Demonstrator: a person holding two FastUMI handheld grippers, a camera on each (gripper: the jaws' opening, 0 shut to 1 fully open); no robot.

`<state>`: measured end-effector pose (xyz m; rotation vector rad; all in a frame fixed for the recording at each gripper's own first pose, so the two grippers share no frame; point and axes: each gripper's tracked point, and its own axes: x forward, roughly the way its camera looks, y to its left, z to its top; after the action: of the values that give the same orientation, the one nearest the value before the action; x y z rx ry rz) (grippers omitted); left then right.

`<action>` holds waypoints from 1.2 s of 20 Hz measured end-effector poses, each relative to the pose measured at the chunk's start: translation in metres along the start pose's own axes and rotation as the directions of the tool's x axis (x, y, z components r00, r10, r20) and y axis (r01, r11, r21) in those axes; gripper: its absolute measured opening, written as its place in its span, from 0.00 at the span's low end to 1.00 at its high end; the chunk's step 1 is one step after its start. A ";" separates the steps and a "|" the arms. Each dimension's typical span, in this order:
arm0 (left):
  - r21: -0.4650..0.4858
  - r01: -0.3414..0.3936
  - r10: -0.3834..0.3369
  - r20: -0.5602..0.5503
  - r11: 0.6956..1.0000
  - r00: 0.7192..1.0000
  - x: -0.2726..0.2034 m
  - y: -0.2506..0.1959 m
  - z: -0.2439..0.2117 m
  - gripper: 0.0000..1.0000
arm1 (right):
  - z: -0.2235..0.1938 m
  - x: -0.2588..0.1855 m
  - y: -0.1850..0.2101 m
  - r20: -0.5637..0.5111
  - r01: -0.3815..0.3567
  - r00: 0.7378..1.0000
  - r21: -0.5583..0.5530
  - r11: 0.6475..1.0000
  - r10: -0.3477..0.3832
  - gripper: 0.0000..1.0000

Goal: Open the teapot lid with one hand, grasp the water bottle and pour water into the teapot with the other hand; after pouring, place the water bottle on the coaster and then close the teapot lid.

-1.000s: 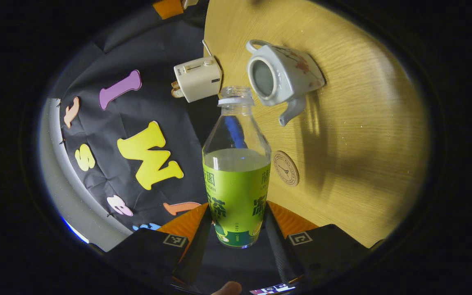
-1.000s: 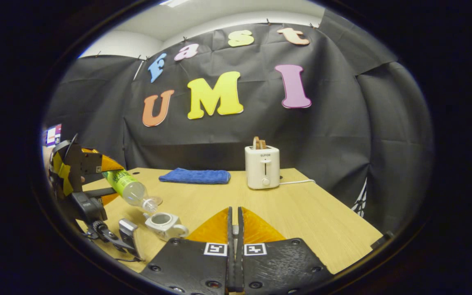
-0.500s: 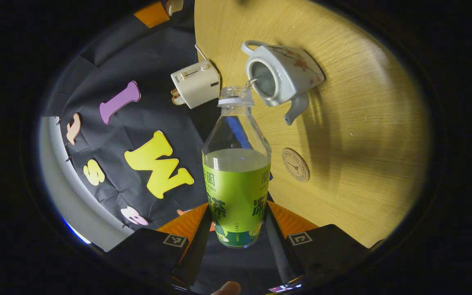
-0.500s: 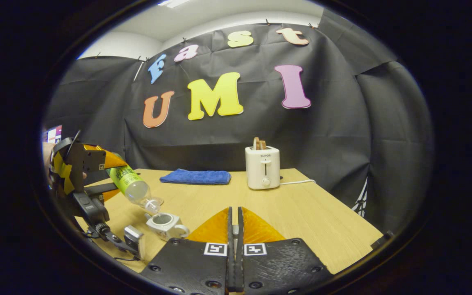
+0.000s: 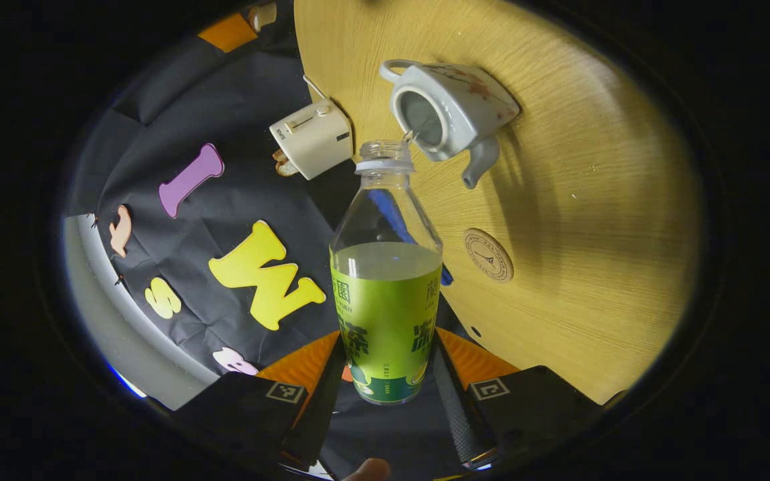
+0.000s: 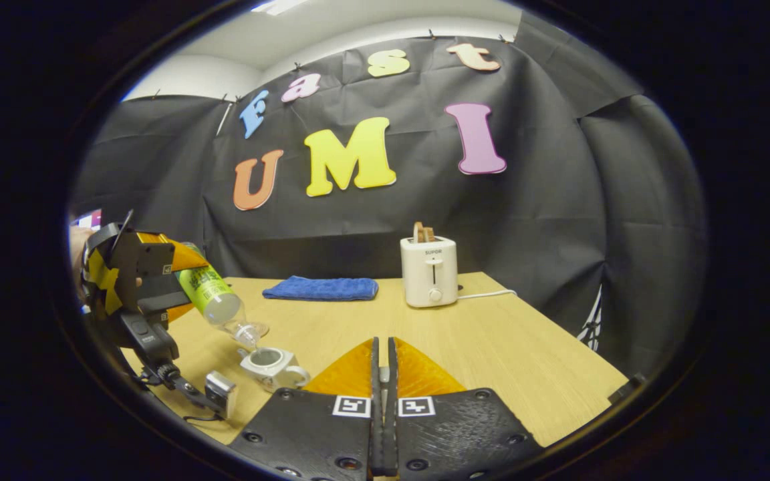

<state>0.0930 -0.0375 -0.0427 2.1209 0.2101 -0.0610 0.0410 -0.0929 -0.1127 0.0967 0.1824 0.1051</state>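
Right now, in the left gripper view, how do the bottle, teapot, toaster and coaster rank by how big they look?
1. Water bottle, largest by far, though it is nearest the camera, which inflates it.
2. Teapot.
3. Toaster, close to the teapot; hard to separate.
4. Coaster, smallest.

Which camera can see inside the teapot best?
The left gripper view: it looks down into the open teapot, with the water bottle mouth at its rim. The right gripper view shows the teapot small, side-on, near the edge.

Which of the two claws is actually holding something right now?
The left claw, shut on the water bottle tipped over the teapot. The right claw is shut, empty.
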 end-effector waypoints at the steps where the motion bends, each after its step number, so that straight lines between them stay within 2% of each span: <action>1: 0.013 -0.007 0.007 0.000 1.000 1.000 0.000 0.003 0.001 0.75 | 0.000 0.000 -0.001 0.000 0.001 1.000 0.002 1.000 -0.001 0.00; 4: 0.046 -0.025 0.025 -0.002 0.999 1.000 -0.002 0.010 0.003 0.72 | 0.000 -0.001 -0.004 0.002 0.001 1.000 0.008 1.000 -0.001 0.00; 10: 0.098 -0.053 0.054 0.000 0.994 0.999 -0.003 0.022 0.007 0.75 | -0.002 -0.001 -0.007 0.001 0.003 1.000 0.020 1.000 -0.003 0.00; 11: 0.100 -0.052 0.052 0.000 0.994 0.999 -0.002 0.023 0.007 0.72 | -0.002 -0.001 -0.008 0.002 0.003 1.000 0.021 1.000 -0.003 0.00; 24: 0.105 -0.058 0.058 0.003 0.993 0.998 0.001 0.028 0.006 0.74 | 0.000 -0.001 -0.013 0.002 0.019 1.000 0.032 0.999 -0.019 0.00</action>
<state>0.0987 -0.0572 -0.0224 2.2310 0.1479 -0.0377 0.0414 -0.1062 -0.1140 0.1268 0.1823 0.0828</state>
